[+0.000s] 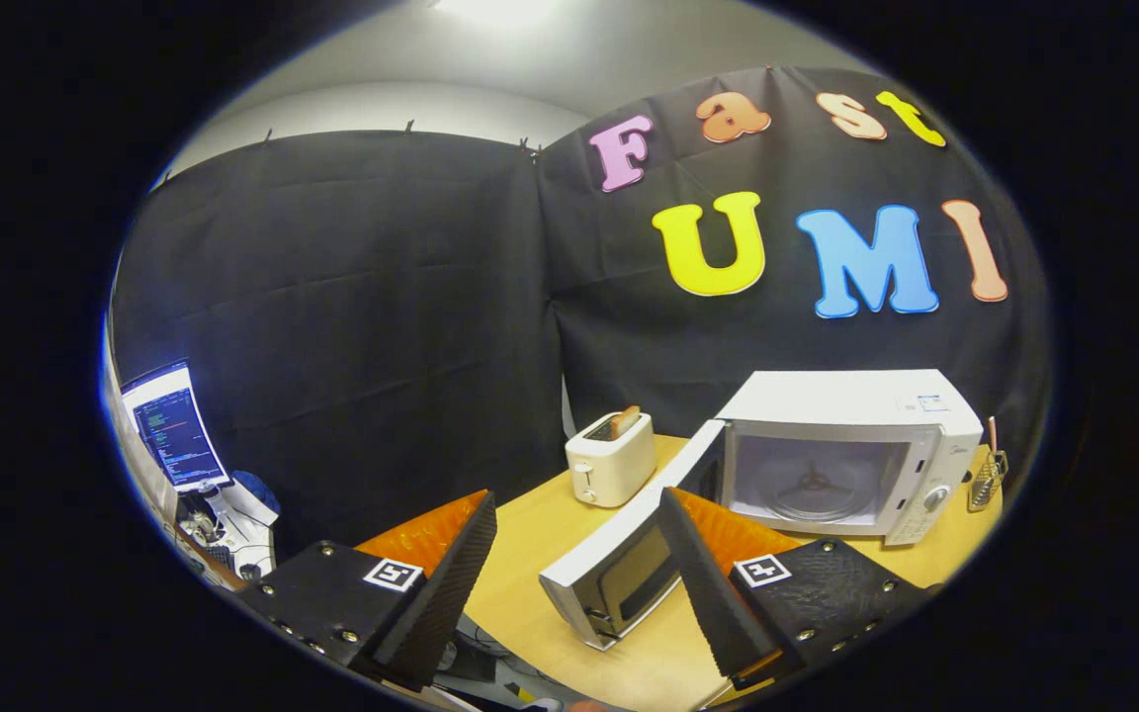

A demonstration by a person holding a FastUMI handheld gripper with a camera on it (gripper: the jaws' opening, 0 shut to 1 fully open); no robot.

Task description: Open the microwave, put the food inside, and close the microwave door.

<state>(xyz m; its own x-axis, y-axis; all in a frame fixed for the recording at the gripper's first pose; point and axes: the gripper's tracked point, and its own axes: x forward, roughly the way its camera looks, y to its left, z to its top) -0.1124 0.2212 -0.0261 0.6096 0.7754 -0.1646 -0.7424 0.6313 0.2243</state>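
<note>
- On the far left beyond the fingers, a lit screen (174, 427) stands.
- Nearer, the gripper (574, 519) is spread wide, grasping nothing.
- Beyond it, a toaster (611, 460) sits on the table (540, 534).
- Rightmost, the microwave (851, 455) stands with its door (619, 569) swung open.

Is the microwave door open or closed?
Open. The microwave's door is swung wide toward the gripper, whose fingers are spread apart, and its turntable shows inside.
</note>
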